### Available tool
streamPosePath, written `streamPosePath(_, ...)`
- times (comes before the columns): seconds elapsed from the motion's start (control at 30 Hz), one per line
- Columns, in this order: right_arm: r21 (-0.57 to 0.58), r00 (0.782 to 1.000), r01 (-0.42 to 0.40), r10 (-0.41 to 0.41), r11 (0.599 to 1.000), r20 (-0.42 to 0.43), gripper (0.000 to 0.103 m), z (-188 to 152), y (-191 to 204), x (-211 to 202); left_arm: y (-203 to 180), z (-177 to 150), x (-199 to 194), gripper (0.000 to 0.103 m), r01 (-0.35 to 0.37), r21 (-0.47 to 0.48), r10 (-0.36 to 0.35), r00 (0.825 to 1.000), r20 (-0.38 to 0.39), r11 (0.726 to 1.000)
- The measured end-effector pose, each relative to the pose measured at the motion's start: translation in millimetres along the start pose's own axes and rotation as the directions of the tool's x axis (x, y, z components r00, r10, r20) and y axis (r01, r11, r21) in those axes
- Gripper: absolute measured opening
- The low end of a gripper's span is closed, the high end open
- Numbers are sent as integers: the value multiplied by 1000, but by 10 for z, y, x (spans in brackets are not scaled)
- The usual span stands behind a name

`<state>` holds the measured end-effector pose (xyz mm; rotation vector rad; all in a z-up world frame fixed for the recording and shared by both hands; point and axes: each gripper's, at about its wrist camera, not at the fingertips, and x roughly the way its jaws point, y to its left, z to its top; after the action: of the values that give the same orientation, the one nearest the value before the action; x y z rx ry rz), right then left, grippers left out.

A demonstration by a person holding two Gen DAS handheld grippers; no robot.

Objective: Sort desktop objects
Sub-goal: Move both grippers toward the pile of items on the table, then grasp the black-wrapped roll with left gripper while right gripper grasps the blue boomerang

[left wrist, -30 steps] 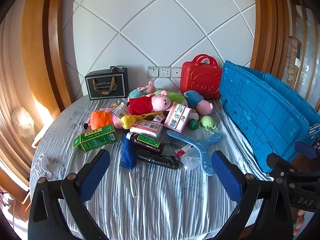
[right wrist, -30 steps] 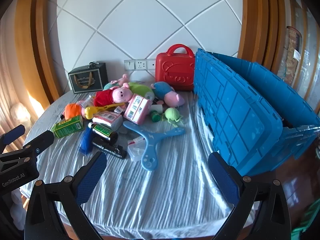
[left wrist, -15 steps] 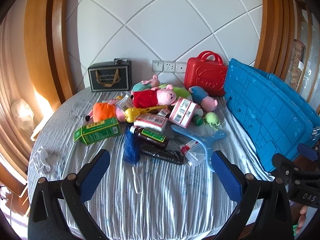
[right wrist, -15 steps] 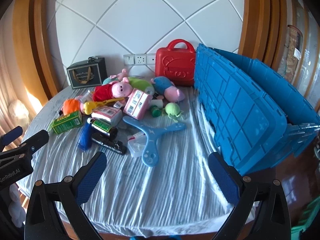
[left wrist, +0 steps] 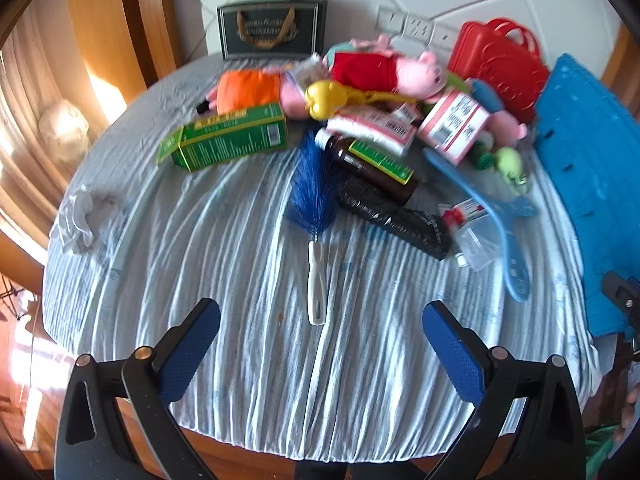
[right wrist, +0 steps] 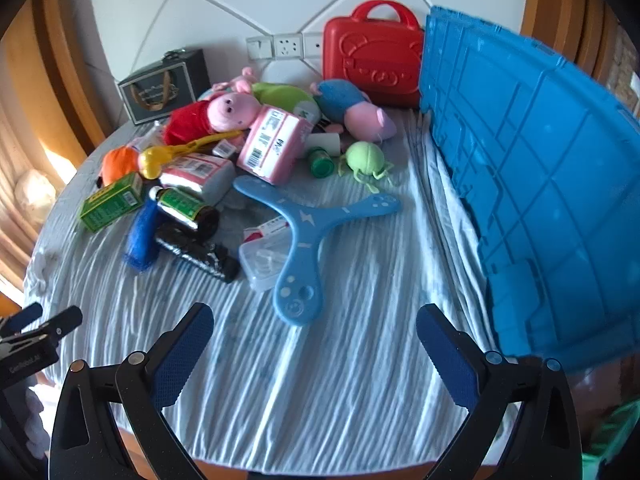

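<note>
A pile of objects lies on a round table with a striped cloth point(left wrist: 248, 360): a blue brush with a white handle point(left wrist: 314, 216), a green box point(left wrist: 228, 138), a brown bottle point(left wrist: 372, 166), a black roll point(left wrist: 396, 218), a blue boomerang point(right wrist: 312, 232), pink boxes point(right wrist: 274, 144) and pig plush toys point(right wrist: 218, 114). My left gripper point(left wrist: 320, 344) is open and empty, just short of the brush handle. My right gripper point(right wrist: 314, 348) is open and empty, just short of the boomerang's near tip.
A large blue crate point(right wrist: 540, 184) stands tilted at the table's right side. A red toy case point(right wrist: 372, 64) and a dark gift box point(right wrist: 166, 86) stand against the back wall. A white crumpled glove point(left wrist: 76, 220) lies at the left edge.
Both grippers have moved forward and tilted down toward the table. The objects now look closer and larger. Nothing on the table has moved.
</note>
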<state>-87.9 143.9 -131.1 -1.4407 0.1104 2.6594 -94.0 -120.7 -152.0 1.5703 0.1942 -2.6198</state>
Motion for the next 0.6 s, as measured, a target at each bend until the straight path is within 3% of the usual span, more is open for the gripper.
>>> streamPosePath(0.17,-1,997,-7,7,1000,-80,103,214,-248,500,-292,319,584,103,-10,-19,8,995,-99,1000)
streamPosePath(0.37,6,984,-36,36,999,-175,103,371,-460,1108,-784,730,1214,103,-24,-30,19,988,-153,999)
streamPosePath(0.5,12,974,-64,65,998,-218,103,466,-493,1365,-1000,866,1624,103,-98,-32,90,976,-199,995)
streamPosePath(0.6,5,970,-75,74,997,-234,103,521,-467,1472,-1076,839,1841,103,-109,-41,95,963,-254,993)
